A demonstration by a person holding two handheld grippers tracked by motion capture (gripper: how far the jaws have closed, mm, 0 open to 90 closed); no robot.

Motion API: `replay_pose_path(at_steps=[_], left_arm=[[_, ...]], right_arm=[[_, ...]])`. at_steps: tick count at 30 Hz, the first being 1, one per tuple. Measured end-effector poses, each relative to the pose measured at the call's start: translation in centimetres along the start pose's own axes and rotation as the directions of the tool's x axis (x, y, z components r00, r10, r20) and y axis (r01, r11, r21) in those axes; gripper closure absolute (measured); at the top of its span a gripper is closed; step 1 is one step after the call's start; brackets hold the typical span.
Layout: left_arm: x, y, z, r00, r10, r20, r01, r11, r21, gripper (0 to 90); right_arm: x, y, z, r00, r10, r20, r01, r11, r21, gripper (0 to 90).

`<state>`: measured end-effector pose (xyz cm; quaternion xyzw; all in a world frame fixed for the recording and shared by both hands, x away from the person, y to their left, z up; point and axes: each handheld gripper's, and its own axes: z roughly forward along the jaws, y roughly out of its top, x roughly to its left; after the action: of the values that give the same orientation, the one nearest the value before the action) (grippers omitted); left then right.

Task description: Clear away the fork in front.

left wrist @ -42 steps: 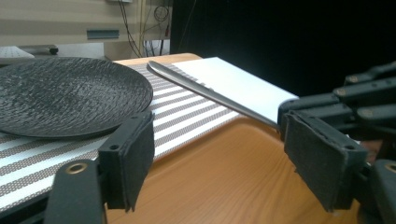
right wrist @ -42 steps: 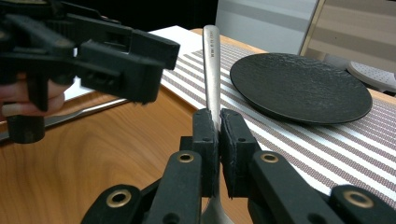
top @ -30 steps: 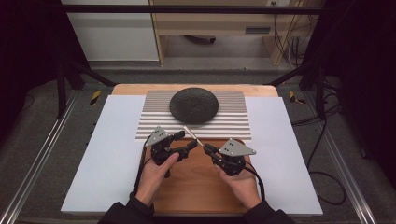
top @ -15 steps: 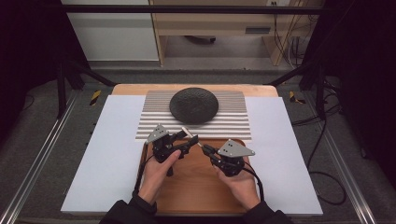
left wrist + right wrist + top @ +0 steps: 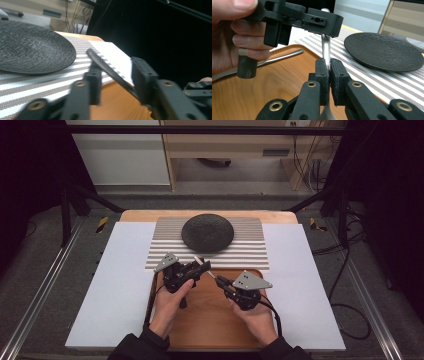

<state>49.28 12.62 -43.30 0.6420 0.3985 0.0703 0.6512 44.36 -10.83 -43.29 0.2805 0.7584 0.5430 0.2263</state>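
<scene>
Over the wooden tray (image 5: 210, 320), my right gripper (image 5: 219, 280) is shut on a slim silver utensil (image 5: 326, 50). Its pads clamp the handle, which rises up and away from them. The free end of that utensil (image 5: 201, 262) runs between the jaws of my left gripper (image 5: 200, 266). In the left gripper view the utensil (image 5: 105, 67) crosses slantwise between the jaws of my left gripper (image 5: 116, 75). These jaws have just been closing around it, and a gap still shows beside it. A dark round plate (image 5: 207, 232) sits on the striped mat (image 5: 240, 252) beyond both grippers.
A second silver utensil (image 5: 279, 57) lies on the tray near the person's left hand. A white sheet (image 5: 115, 285) covers the table under the tray and mat. Black frame bars and cables stand around the table's edges.
The left gripper's jaws have narrowed around the utensil's free end. Both hands have stayed where they were, and the right gripper still clamps the utensil.
</scene>
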Motion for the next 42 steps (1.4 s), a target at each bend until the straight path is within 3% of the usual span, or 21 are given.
replay_pose_path(at_steps=[2, 3, 4, 5, 6, 8, 13, 15, 21, 28, 32, 38, 42], left_arm=[[-0.2, 0.3, -0.2, 0.9964, -0.053, 0.066, 0.055, 0.9983, -0.017, 76.5], [-0.4, 0.5, -0.4, 0.9903, -0.083, 0.111, 0.086, 0.9960, -0.022, 82.0], [-1.0, 0.6, -0.5, 0.9907, -0.078, 0.112, 0.082, 0.9959, -0.036, 86.7], [-1.6, 0.9, -0.7, 0.9972, -0.018, 0.072, 0.020, 0.9993, -0.031, 85.9], [-2.0, 1.1, -0.8, 0.9964, 0.004, 0.085, -0.002, 0.9995, -0.031, 86.8], [-2.8, 1.7, -1.2, 0.9964, 0.062, 0.058, -0.060, 0.9975, -0.036, 86.8], [-4.1, 2.9, -2.2, 0.9898, 0.140, 0.027, -0.139, 0.9894, -0.042, 86.8], [-4.1, 3.2, -2.6, 0.9867, 0.162, 0.015, -0.161, 0.9864, -0.033, 86.8], [-3.7, 3.0, -4.0, 0.9837, 0.180, 0.000, -0.180, 0.9832, -0.032, 86.8], [-3.4, 2.8, -5.7, 0.9791, 0.203, -0.005, -0.203, 0.9785, -0.035, 86.8], [-3.4, 3.0, -6.4, 0.9729, 0.231, -0.008, -0.231, 0.9726, -0.024, 86.8], [-3.0, 3.7, -8.1, 0.9726, 0.232, 0.001, -0.232, 0.9722, -0.031, 86.7], [-2.7, 4.2, -9.5, 0.9718, 0.236, -0.009, -0.236, 0.9712, -0.035, 86.7]], right_arm=[[0.0, 0.0, 0.1, 1.0000, -0.006, -0.003, 0.006, 1.000, 0.003, 84.9], [0.0, -0.1, 0.2, 0.9999, -0.013, -0.002, 0.013, 1.000, 0.010, 84.9], [0.0, -0.1, 0.3, 0.9998, -0.016, -0.008, 0.016, 1.000, 0.010, 88.3], [0.0, -0.2, 0.4, 0.9998, -0.016, -0.013, 0.016, 1.000, 0.015, 88.9], [0.0, -0.2, 0.5, 0.9999, -0.008, -0.012, 0.008, 1.000, 0.006, 85.9], [0.0, 0.0, 0.3, 0.9998, 0.015, -0.015, -0.016, 1.000, -0.018, 79.2], [-0.5, 0.2, -0.4, 0.9975, 0.055, -0.044, -0.056, 0.998, -0.017, 63.3], [-0.7, 0.0, -0.6, 0.9985, 0.049, -0.024, -0.049, 0.999, -0.004, 57.9], [-1.6, -1.0, -1.3, 0.9975, 0.070, -0.002, -0.070, 0.996, 0.061, 37.6], [-2.4, -2.5, -2.8, 0.9947, 0.093, 0.045, -0.093, 0.996, 0.006, 18.3], [-3.0, -2.7, -3.7, 0.9913, 0.090, 0.096, -0.089, 0.996, -0.016, 14.4], [-4.5, -3.4, -6.1, 0.9818, 0.100, 0.161, -0.091, 0.994, -0.061, 11.4], [-5.5, -4.0, -7.7, 0.9717, 0.092, 0.217, -0.084, 0.995, -0.046, 10.8]])
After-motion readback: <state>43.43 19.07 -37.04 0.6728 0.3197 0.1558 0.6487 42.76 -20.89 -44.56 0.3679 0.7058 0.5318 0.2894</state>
